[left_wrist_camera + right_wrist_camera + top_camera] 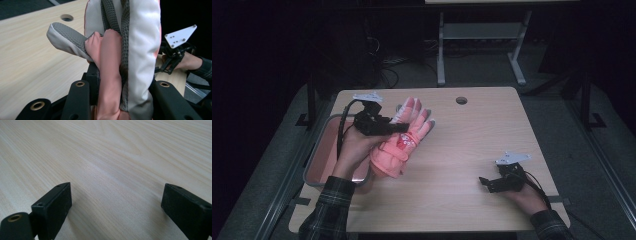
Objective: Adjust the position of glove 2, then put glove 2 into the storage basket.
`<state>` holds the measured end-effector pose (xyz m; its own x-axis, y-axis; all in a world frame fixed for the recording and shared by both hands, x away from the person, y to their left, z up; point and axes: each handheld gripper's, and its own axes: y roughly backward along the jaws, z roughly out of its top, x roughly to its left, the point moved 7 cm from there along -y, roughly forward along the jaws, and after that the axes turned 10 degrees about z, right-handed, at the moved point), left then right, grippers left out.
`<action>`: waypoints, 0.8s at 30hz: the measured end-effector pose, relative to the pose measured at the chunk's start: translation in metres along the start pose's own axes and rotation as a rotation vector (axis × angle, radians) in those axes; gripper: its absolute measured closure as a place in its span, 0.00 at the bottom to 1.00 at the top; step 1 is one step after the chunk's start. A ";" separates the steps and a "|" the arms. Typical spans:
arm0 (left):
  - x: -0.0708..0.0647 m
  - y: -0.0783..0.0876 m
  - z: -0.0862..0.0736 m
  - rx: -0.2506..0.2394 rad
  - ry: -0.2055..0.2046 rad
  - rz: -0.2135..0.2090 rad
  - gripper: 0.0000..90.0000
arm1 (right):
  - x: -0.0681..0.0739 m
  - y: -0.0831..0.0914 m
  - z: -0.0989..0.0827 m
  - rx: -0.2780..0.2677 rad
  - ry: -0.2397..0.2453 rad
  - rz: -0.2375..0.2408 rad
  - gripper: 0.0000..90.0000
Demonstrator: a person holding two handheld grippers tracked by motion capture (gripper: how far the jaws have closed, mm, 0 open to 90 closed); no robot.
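Black jaws of the left claw pinch a pink padded glove at its palm, lifting it above the counter beside a grey tray. Soft, light, floppy; the woven grey grip patches look like the surest hold. Right claw rests spread, empty.

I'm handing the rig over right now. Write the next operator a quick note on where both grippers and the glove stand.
Left gripper: shut on the pink glove, holding it up above the table's left part, fingers pointing away from you. In the left gripper view the glove's grey palm side sits between the jaws.
Right gripper: open, holding nothing, low over the table near its right front edge.
Pink tray: at the table's left edge, beside the glove.
Done: glove picked up.
Left: set the glove down; where it goes is not evident.
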<state>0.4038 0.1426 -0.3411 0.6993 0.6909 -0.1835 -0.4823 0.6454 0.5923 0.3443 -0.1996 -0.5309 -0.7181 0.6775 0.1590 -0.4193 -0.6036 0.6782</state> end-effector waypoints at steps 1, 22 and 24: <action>0.003 0.004 0.001 -0.005 0.003 0.011 0.70 | 0.000 0.000 0.000 0.000 0.000 0.000 0.10; 0.067 0.094 -0.017 -0.051 0.098 0.159 0.70 | 0.000 0.000 0.000 -0.001 -0.008 -0.005 0.10; 0.074 0.101 -0.021 -0.054 0.118 0.170 0.70 | 0.000 0.000 0.000 -0.001 -0.008 -0.006 0.10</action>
<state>0.3953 0.2657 -0.3113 0.5404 0.8225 -0.1773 -0.6175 0.5308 0.5805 0.3447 -0.1999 -0.5309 -0.7111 0.6844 0.1612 -0.4240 -0.6002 0.6782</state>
